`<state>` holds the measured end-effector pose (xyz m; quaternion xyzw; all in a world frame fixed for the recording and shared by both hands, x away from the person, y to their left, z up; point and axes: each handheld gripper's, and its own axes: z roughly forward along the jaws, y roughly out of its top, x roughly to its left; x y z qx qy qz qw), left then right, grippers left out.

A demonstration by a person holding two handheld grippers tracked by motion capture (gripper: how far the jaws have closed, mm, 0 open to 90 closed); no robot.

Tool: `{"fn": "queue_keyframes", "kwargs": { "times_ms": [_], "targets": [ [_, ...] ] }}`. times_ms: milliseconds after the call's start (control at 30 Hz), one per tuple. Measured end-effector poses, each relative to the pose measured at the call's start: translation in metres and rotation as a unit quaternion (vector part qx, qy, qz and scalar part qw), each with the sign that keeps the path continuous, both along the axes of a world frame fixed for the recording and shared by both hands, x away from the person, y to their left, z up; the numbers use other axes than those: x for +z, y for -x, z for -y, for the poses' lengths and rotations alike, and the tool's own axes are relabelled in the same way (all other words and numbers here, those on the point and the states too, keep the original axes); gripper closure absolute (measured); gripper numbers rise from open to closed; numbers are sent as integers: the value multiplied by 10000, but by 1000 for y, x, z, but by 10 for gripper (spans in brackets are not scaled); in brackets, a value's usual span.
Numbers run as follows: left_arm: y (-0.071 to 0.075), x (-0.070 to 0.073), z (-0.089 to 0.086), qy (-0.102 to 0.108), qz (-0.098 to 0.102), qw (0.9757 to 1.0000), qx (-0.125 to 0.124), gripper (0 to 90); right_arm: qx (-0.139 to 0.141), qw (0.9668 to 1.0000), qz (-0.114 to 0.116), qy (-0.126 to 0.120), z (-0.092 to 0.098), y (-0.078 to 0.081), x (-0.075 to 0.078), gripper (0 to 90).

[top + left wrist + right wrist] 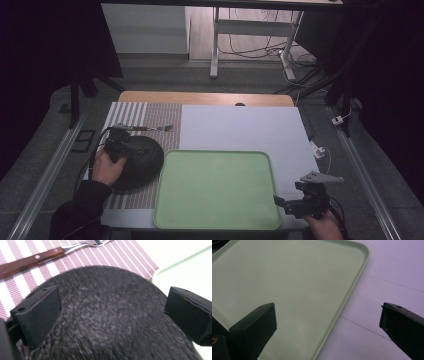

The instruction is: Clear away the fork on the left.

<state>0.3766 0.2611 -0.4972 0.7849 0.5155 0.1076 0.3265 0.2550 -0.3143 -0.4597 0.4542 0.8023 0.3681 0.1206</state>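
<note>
A black speckled round dish (142, 162) lies on a striped placemat (127, 116) at the left of the table. My left gripper (129, 148) hovers just over the dish's left part, jaws open. In the left gripper view the dish (110, 322) spans the gap between the jaws of the left gripper (112, 308), and I cannot tell whether they touch it. A wooden-handled fork (146, 129) lies on the placemat behind the dish, also the fork (45, 255). My right gripper (285, 203) is open at the right edge of a bare green tray (215, 187); the right gripper (328, 323) straddles the rim of the tray (287, 277).
A white sheet (240, 127) covers the table right of the placemat. The wooden table edge (205, 98) shows at the back. Metal rails run along both sides on the floor, and desk legs with cables stand beyond the table.
</note>
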Motion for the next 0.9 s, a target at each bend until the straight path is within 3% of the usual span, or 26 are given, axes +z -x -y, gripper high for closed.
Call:
{"fn": "queue_keyframes", "kwargs": {
  "times_ms": [733,900],
  "targets": [
    [-52,-4,-15,44,-58,9999,127,10,1,10000,-35,-40,1,-1,0,11],
    [-63,-7,-17,-50,-123,9997,196,10,1,10000,-38,-48,1,-1,0,11]
  ]
}}
